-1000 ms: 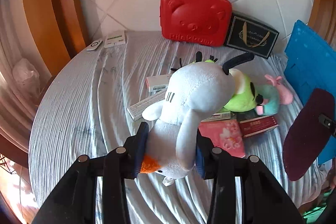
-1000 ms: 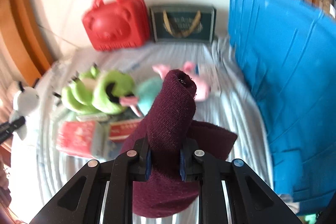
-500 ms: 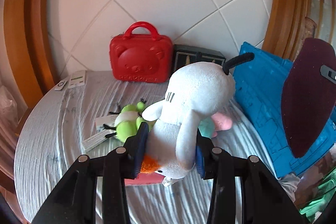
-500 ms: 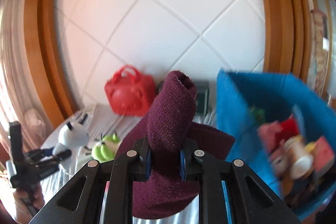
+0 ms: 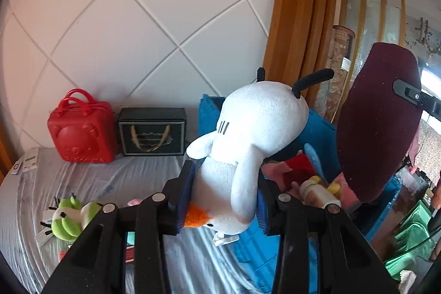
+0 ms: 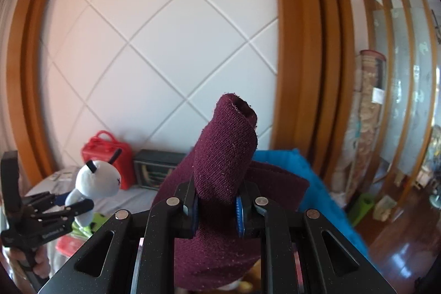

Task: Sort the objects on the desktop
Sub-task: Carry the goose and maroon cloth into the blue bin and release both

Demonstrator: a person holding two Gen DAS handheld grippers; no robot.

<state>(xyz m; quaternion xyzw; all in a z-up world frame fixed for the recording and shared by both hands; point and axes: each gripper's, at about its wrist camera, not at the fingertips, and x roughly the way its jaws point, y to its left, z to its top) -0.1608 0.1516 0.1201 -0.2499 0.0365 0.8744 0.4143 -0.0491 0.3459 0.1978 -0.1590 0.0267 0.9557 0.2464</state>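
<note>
My left gripper [image 5: 224, 200] is shut on a white plush toy [image 5: 256, 123] with black ears and an orange foot. It hangs in the air in front of the blue crate [image 5: 209, 112], which holds several toys [image 5: 300, 172]. My right gripper [image 6: 216, 208] is shut on a dark maroon knitted cloth [image 6: 226, 145] that stands up between its fingers, above the blue crate [image 6: 303, 172]. In the left wrist view the same maroon cloth [image 5: 377, 123] hangs at the right, over the crate. The right wrist view shows the left gripper [image 6: 63, 208] with the white plush [image 6: 96, 181] at lower left.
A red bear-faced case [image 5: 80, 128] and a black gift box [image 5: 153, 131] stand against the tiled wall. A green plush [image 5: 69, 219] and small boxes lie on the grey striped tablecloth [image 5: 96, 181]. Two remotes [image 5: 30, 159] lie at far left. A wooden frame [image 5: 300, 18] rises behind the crate.
Both grippers have risen and swung right, from over the table to the blue crate. Each still holds its object: the white plush on the left, the maroon cloth on the right.
</note>
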